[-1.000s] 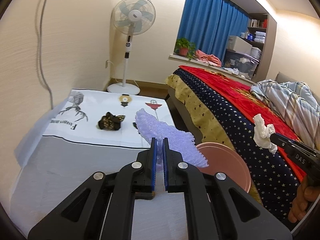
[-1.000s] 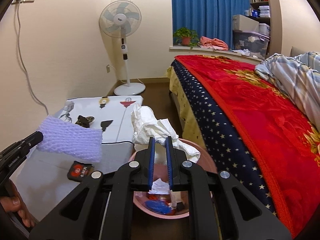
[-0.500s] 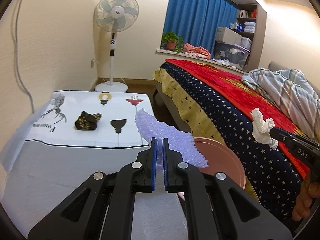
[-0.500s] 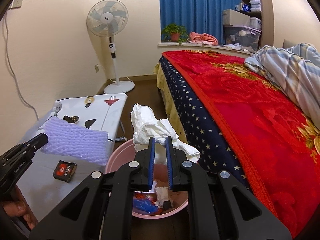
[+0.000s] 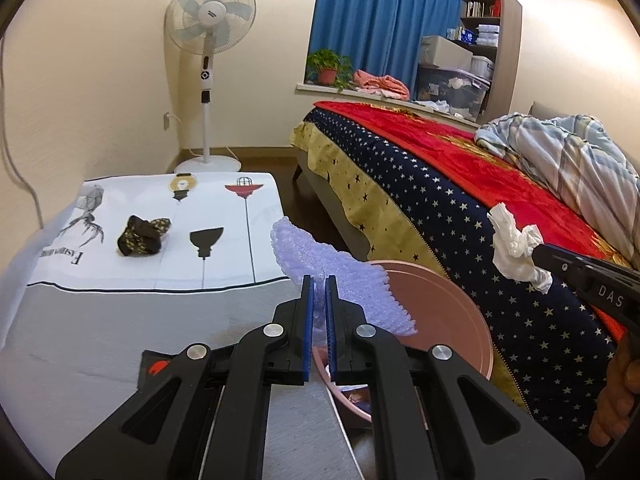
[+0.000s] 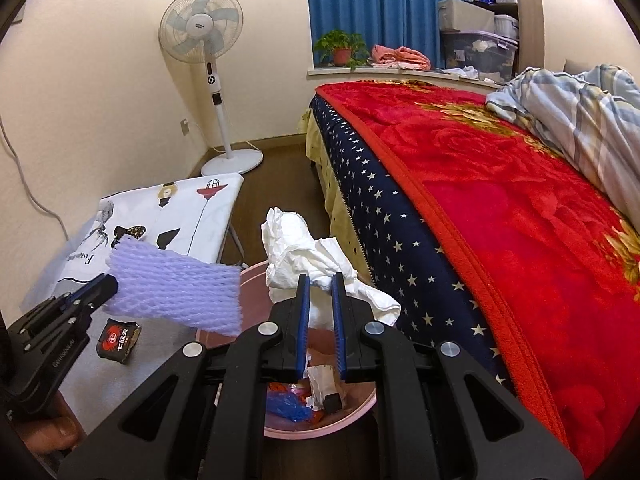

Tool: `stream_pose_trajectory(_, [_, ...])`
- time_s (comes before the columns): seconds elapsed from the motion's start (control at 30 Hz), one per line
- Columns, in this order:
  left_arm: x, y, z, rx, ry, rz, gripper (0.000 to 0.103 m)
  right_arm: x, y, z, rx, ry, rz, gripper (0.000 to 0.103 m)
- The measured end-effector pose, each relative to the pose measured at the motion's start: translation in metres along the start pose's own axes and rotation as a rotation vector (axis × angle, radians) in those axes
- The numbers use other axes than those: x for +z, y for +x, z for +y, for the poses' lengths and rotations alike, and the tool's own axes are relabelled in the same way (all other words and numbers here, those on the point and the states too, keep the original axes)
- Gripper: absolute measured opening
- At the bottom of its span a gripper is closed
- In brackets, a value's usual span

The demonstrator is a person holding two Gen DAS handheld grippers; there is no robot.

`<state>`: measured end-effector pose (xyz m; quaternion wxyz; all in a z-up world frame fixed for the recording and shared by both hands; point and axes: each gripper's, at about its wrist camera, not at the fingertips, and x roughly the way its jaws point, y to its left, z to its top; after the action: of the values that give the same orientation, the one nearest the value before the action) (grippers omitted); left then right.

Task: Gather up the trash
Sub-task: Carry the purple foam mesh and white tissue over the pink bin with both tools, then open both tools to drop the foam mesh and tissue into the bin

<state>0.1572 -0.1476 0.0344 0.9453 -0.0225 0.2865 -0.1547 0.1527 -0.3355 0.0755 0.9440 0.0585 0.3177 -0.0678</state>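
Note:
My left gripper point(image 5: 319, 280) is shut on a purple foam net sleeve point(image 5: 340, 268), which hangs over the left rim of the pink bin point(image 5: 452, 308). In the right wrist view that purple foam net sleeve point(image 6: 176, 292) sticks out from the left gripper point(image 6: 108, 286). My right gripper point(image 6: 320, 280) is shut on a crumpled white tissue point(image 6: 304, 252), held above the pink bin point(image 6: 320, 428). The bin holds several scraps, blue, red and white. In the left wrist view the tissue point(image 5: 516, 248) shows at the right gripper's tip, in front of the bed.
A low table with a white printed cloth point(image 5: 160, 248) bears a dark crumpled wrapper point(image 5: 142, 236) and a small black packet point(image 6: 119, 338). The bed with a red blanket point(image 6: 500, 208) borders the bin on the right. A standing fan point(image 5: 208, 60) stands in the corner.
Both grippers have moved forward and down toward the pink bin, each keeping its hold. The net sleeve now overlaps the bin's rim and the tissue hangs lower over the bin.

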Motion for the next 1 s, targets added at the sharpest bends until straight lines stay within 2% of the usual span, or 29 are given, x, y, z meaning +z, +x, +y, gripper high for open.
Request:
stream_pose_trajectory(0.6, [-0.003,0.025,-0.009,-0.016,-0.002,0.04,0.006,-0.001,0.015,-0.002,-0.008,-0.004,0.025,0.012])
stream_pose_trajectory(0.7, [-0.004,0.028,-0.01,-0.044,-0.01,0.054,0.007,-0.002,0.018,-0.003,-0.011,-0.005,0.033,0.016])
stream_pose_trajectory(0.77, [-0.005,0.029,-0.009,-0.064,-0.022,0.062,0.019,-0.002,0.02,-0.004,-0.02,-0.002,0.044,0.039])
stream_pose_trajectory(0.8, [-0.005,0.029,-0.009,-0.063,-0.024,0.061,0.027,-0.003,0.02,-0.004,-0.029,0.001,0.042,0.043])
stream_pose_trajectory(1.0, [-0.004,0.022,-0.002,-0.05,-0.026,0.05,0.028,-0.004,0.018,-0.005,-0.041,0.0,0.031,0.044])
